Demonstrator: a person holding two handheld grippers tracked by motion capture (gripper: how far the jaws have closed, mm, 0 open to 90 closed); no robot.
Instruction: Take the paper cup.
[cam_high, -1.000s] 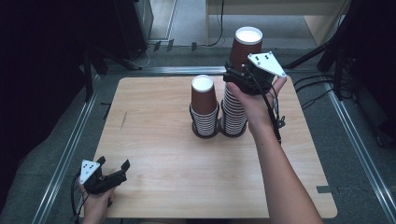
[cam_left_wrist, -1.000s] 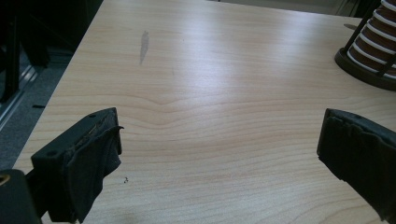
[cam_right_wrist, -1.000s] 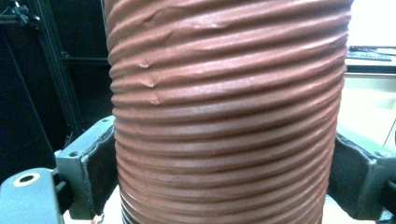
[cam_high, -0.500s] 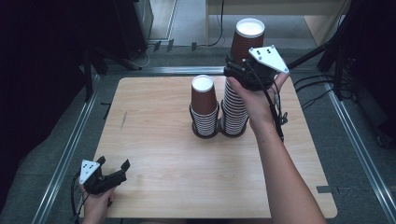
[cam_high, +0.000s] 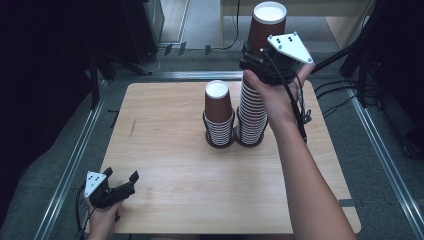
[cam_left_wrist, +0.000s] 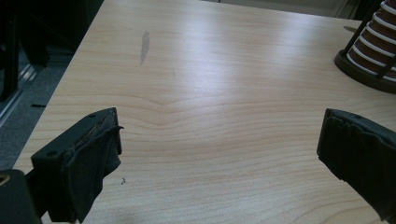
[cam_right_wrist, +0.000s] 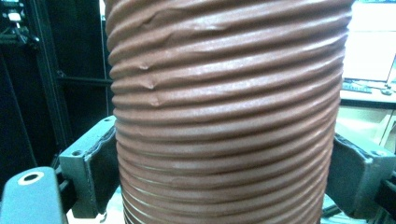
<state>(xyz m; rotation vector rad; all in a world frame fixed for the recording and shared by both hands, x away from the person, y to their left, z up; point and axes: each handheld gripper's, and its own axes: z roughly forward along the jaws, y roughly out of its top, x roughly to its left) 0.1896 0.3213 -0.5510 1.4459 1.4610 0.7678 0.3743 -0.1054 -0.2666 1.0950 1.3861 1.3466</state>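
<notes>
Two stacks of brown ribbed paper cups stand in black holders at the far middle of the wooden table (cam_high: 175, 150): a short stack (cam_high: 218, 112) and, to its right, a taller stack (cam_high: 251, 112). My right gripper (cam_high: 260, 56) is shut on a brown cup (cam_high: 267, 25) held high above the taller stack. That cup's ribbed wall (cam_right_wrist: 229, 107) sits between the two jaws of the right gripper (cam_right_wrist: 224, 161). The hand hides where the cup meets the stack. My left gripper (cam_high: 121, 176) rests open at the near left corner, open jaws (cam_left_wrist: 222, 135) over bare wood.
The short stack's holder base (cam_left_wrist: 373, 56) shows at the far right of the left gripper view. Metal rails (cam_high: 75, 155) run along both sides of the table. Cables (cam_high: 345, 95) lie on the floor to the right. Dark equipment stands at the far left.
The right gripper has risen with the brown cup, lifting it higher above the taller stack. The left gripper has stayed in place.
</notes>
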